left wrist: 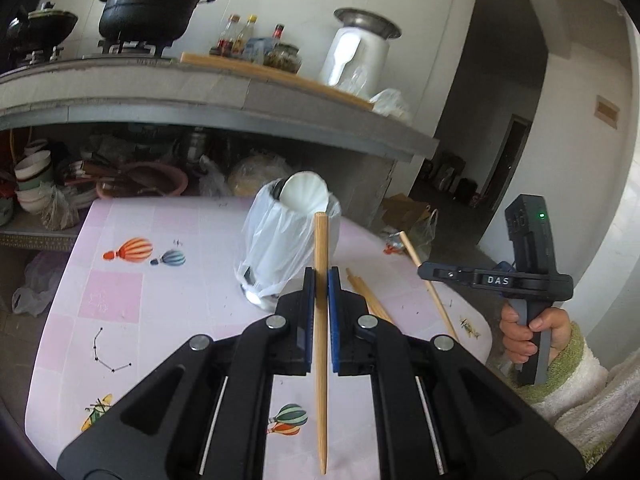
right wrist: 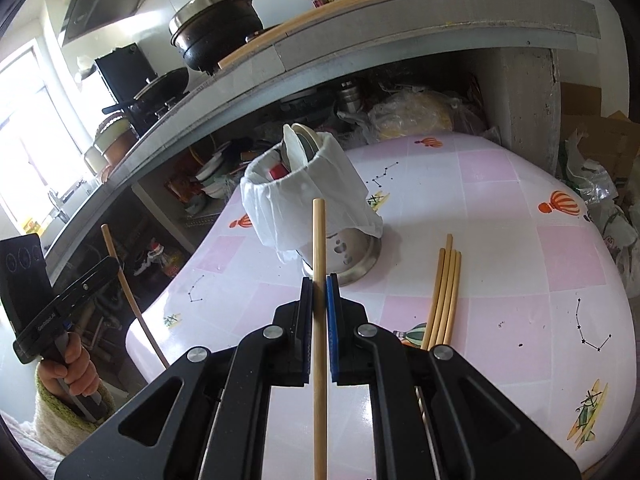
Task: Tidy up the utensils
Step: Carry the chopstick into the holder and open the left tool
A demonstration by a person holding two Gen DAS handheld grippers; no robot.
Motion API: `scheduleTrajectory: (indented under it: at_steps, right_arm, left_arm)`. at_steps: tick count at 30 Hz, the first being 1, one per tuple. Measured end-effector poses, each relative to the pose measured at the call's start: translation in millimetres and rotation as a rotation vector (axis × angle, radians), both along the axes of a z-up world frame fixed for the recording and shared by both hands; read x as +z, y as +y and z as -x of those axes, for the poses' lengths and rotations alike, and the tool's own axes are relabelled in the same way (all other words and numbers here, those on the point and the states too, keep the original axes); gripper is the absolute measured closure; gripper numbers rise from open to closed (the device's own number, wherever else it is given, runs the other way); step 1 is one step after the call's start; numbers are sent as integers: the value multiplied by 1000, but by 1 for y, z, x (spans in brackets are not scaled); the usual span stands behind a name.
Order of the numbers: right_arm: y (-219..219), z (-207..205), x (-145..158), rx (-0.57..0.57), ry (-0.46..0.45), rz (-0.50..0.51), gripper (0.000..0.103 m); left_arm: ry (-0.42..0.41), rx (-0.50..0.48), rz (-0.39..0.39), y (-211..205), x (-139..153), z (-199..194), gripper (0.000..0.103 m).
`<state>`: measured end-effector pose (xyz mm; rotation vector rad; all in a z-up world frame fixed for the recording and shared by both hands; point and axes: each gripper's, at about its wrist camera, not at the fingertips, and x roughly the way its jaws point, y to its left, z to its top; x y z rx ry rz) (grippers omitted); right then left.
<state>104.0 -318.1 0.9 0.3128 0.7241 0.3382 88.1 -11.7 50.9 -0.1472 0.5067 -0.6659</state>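
since each gripper's jaws pinch one pale bamboo chopstick mid-shaft, tips aim at the bag-lined steel utensil holder on the pink tiled surface, probably for dropping in.

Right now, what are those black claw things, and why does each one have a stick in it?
They are grabbers that a person squeezes by hand, one in each hand. Each carries a camera looking along its two fingers, so you get two pictures.

In the left camera's picture, the left black grabber pinches a pale wooden chopstick. At the side you see the person's right hand holding the other grabber.

In the right camera's picture, the right black grabber pinches its own wooden chopstick.

Below is a pink patterned table. On it stand a metal utensil holder wrapped in a white plastic bag and a bundle of loose chopsticks.
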Motion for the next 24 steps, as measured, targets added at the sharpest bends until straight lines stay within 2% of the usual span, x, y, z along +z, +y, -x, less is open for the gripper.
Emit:
scheduleTrajectory:
  at_steps: [6, 13, 24]
  right_arm:
    - [-2, 3, 6, -6, -18, -1, 96]
    - [-4, 3, 8, -11, -24, -11, 96]
    - [-11, -1, 16, -7, -50, -48, 96]
  left_arm:
    - [-69, -12, 28, 2, 14, 7, 97]
    - [-106, -1, 75, 3, 41, -11, 97]
    - [-265, -20, 163, -19, 142, -82, 97]
